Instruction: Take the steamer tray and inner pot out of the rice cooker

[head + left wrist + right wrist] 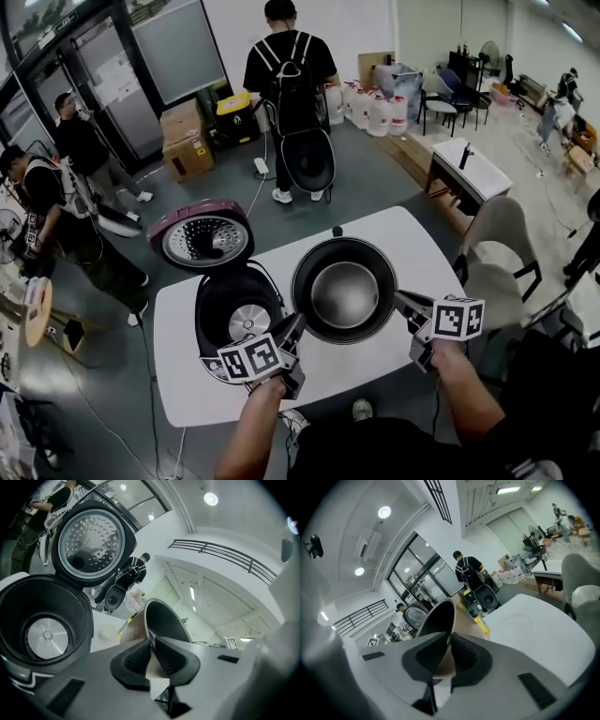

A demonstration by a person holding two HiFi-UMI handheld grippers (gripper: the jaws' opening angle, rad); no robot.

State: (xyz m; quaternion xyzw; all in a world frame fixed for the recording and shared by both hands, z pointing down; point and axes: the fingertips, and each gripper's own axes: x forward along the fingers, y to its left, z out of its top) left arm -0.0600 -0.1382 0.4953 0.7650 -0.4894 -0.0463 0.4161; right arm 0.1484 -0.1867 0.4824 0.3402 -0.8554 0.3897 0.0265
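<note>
Left tongs [298, 328] pinched narrow on the rim of the inner pot [344, 291], at its near-left edge. In the left gripper view the ribbed pads [138, 658] sit either side of the thin pot wall [164, 620], inside & outside. Right tongs [401, 302] same story: closed down on the rim at the pot's right edge, pads [464, 656] clamping the wall [440, 616].

Pot is carried btw the two tongs, mouth up, dark inside w/ a paler round floor. It's over the white counter [375, 384], just right of the rice cooker [217, 309], rims nearly side by side. Can't tell if the base touches the counter.

Cooker stands at the counter's left part, lid [202, 239] swung up & back, perforated inner face showing. Cavity open, silver heating plate [248, 322] visible at the bottom.

Bg: person w/ backpack [291, 75] standing beyond the counter, back turned; grey chair [502, 234] off to the counter's right.
</note>
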